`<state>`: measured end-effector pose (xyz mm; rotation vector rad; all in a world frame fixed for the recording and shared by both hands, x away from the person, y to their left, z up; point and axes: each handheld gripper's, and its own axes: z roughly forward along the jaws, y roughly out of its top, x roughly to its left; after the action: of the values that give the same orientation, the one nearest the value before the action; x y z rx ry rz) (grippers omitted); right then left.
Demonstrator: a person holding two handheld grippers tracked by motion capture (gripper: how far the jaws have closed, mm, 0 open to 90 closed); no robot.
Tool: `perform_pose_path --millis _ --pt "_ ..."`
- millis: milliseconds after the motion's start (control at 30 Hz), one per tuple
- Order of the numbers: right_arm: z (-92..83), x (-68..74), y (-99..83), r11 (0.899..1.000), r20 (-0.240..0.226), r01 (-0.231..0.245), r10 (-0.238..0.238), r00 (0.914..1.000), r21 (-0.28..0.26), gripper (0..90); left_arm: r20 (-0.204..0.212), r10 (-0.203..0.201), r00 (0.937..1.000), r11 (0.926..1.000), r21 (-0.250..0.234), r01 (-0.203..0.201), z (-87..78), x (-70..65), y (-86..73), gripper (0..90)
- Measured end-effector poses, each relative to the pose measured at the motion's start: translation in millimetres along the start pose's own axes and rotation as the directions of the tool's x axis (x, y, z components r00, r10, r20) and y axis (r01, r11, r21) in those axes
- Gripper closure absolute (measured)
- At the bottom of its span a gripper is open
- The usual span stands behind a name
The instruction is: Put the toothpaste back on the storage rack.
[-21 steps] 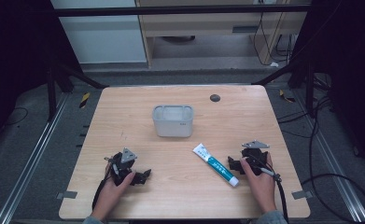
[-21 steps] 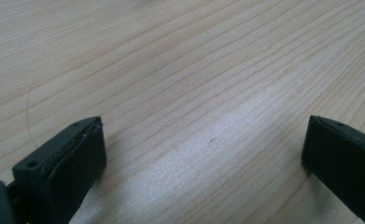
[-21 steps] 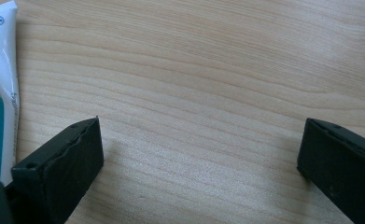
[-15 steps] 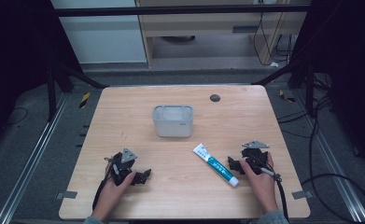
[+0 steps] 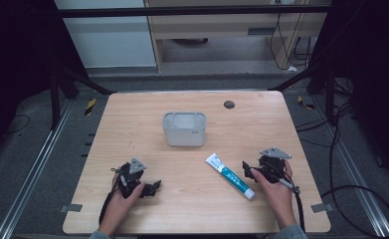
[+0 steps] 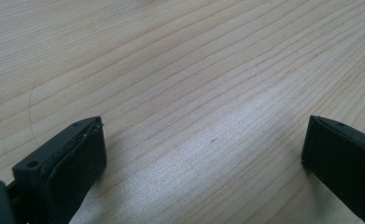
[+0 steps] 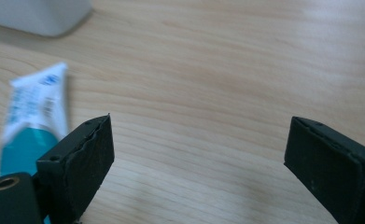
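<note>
High view: the grey tub [image 5: 184,128] sits mid-table [image 5: 132,124]. Your toothpaste tube [image 5: 230,176] lies nearer you than the tub, off to its right, slanted. Your right gripper [image 5: 247,167] rests just right of the tube; your left gripper [image 5: 152,187] is well left of it.

Left gripper view: jaws spread wide over bare wood, grasping nothing.

Right gripper view: jaws spread wide, released; the tube [image 7: 28,126] lies beside the left jaw, the tub's corner [image 7: 40,16] beyond.
</note>
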<state>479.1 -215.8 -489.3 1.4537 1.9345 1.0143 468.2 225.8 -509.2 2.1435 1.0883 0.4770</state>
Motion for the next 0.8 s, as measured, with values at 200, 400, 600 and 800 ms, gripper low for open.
perform_pose_path --millis 200,400,600,800 --pt "-11.5 15.4 9.9 0.998 -0.082 0.065 -0.066 0.9945 -0.009 14.1 -0.004 -0.003 1.0 1.0 -0.001 0.003 0.3 -0.1 0.2 0.0" --pt "-27.7 40.1 22.3 0.985 -0.121 0.169 -0.165 0.9789 0.023 12.0 -0.004 -0.004 1.0 1.0 -0.001 0.004 0.3 -0.2 0.2 0.0" --pt "-27.6 57.5 37.5 0.944 -0.15 0.29 -0.267 0.9519 0.159 16.8 -0.005 -0.005 1.0 1.0 -0.001 0.005 0.2 -0.3 0.1 0.0" --pt "-25.6 57.2 54.7 0.929 -0.197 0.293 -0.251 0.9477 0.226 26.0 -0.004 -0.005 1.0 1.0 -0.001 0.005 -0.2 -0.2 -0.2 0.0"
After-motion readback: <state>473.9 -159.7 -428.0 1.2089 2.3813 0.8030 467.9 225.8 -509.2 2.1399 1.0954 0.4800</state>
